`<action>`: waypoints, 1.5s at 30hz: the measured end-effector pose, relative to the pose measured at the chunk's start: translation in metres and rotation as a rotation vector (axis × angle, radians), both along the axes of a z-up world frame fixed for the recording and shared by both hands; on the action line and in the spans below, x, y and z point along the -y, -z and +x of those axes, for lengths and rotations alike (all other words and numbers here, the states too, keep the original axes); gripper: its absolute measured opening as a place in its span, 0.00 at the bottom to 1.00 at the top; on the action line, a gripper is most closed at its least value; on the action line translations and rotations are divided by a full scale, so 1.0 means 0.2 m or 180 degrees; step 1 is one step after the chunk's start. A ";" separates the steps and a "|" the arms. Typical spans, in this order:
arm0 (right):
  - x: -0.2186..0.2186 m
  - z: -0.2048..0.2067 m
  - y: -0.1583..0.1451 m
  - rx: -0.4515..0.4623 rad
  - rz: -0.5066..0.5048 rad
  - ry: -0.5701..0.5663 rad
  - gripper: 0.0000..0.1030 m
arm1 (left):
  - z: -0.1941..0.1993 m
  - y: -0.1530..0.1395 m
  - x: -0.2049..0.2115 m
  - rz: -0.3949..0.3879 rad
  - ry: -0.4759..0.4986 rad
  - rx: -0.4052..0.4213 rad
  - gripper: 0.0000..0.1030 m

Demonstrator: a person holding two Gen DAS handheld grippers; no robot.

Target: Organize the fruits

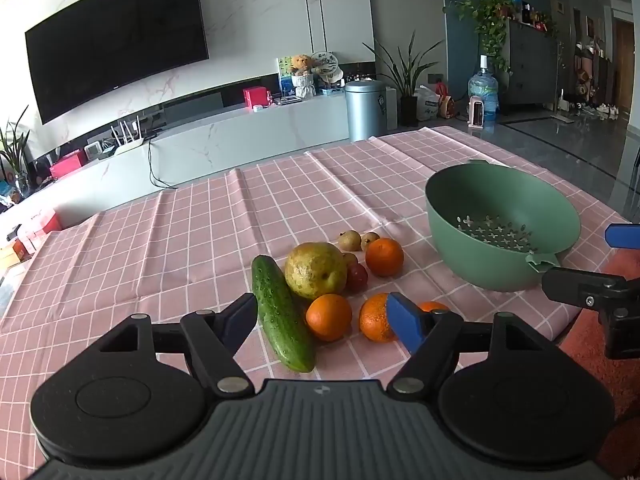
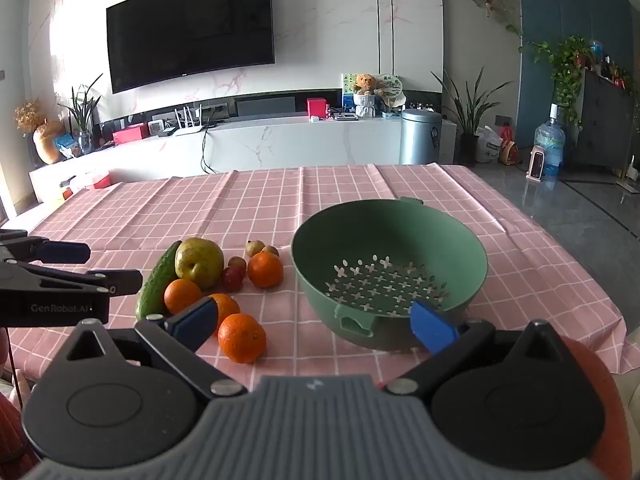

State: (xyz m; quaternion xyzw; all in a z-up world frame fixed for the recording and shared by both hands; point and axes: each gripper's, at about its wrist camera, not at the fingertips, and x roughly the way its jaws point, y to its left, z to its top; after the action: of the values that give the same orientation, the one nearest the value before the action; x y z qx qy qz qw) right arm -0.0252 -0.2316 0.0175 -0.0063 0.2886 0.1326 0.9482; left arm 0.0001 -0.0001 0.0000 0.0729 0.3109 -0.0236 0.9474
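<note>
A heap of produce lies on the pink checked tablecloth [image 1: 160,248]: a cucumber [image 1: 282,312], a large yellow-green pear [image 1: 316,270], several oranges [image 1: 384,257], small red fruits [image 1: 357,277] and small brown fruits [image 1: 350,240]. A green colander bowl [image 1: 500,232] stands empty to the right; it also shows in the right wrist view [image 2: 390,272]. My left gripper [image 1: 324,318] is open and empty, just in front of the heap. My right gripper [image 2: 316,320] is open and empty, near the bowl's front rim, with an orange [image 2: 242,337] between its fingers' line.
The table's front and right edges are close to the bowl [image 2: 600,320]. Beyond the table are a white TV cabinet [image 2: 280,140], a metal bin [image 2: 420,136], plants and a water bottle [image 2: 550,146] on the floor.
</note>
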 end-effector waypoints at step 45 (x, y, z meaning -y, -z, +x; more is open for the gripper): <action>-0.01 0.02 0.01 -0.0066 -0.0074 0.0035 0.96 | 0.01 0.02 -0.01 -0.0031 -0.0019 -0.0075 0.84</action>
State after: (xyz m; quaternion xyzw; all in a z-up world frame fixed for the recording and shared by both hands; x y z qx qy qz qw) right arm -0.0220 -0.2293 0.0145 -0.0143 0.3000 0.1240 0.9457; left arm 0.0026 0.0021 -0.0047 0.0671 0.3220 -0.0231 0.9441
